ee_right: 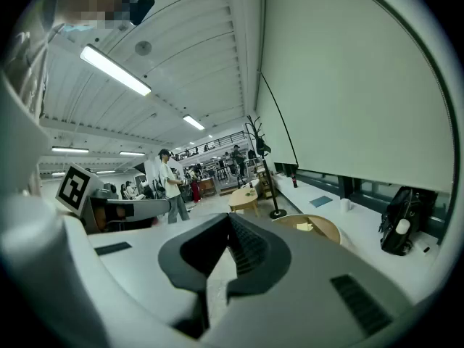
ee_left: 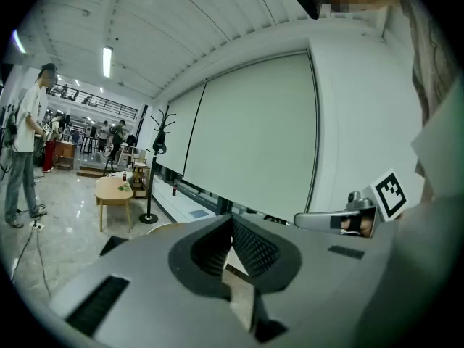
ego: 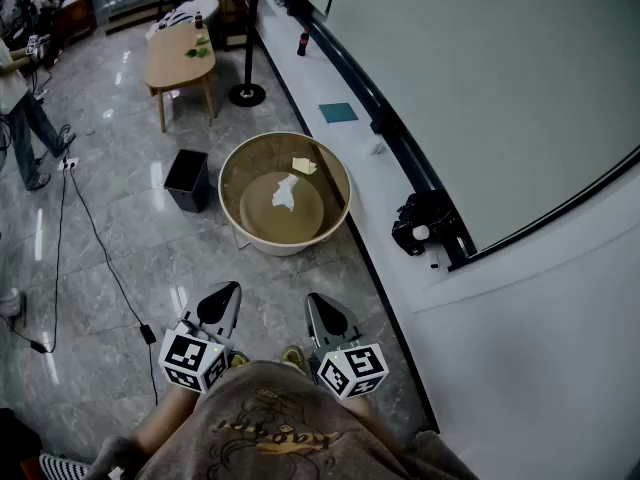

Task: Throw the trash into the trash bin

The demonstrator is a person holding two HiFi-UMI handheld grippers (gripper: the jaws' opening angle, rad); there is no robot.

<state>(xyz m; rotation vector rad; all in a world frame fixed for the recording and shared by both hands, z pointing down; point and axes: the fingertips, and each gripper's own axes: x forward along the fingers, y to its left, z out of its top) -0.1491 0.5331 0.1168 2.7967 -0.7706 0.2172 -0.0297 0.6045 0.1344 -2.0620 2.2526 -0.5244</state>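
Trash, a crumpled white paper (ego: 285,193) and a yellow scrap (ego: 304,166), lies inside the round beige trash bin (ego: 283,248) at the centre of the head view. Low in the frame, apart from the bin, the left gripper (ego: 228,290) and right gripper (ego: 315,300) each have their jaws closed together on nothing.

No text is legible; the gold print on the shirt (ego: 268,408) is blurred.

Floor (ego: 120,243): trash bin (ego: 262,245), black box (ego: 187,179), table (ego: 178,54).
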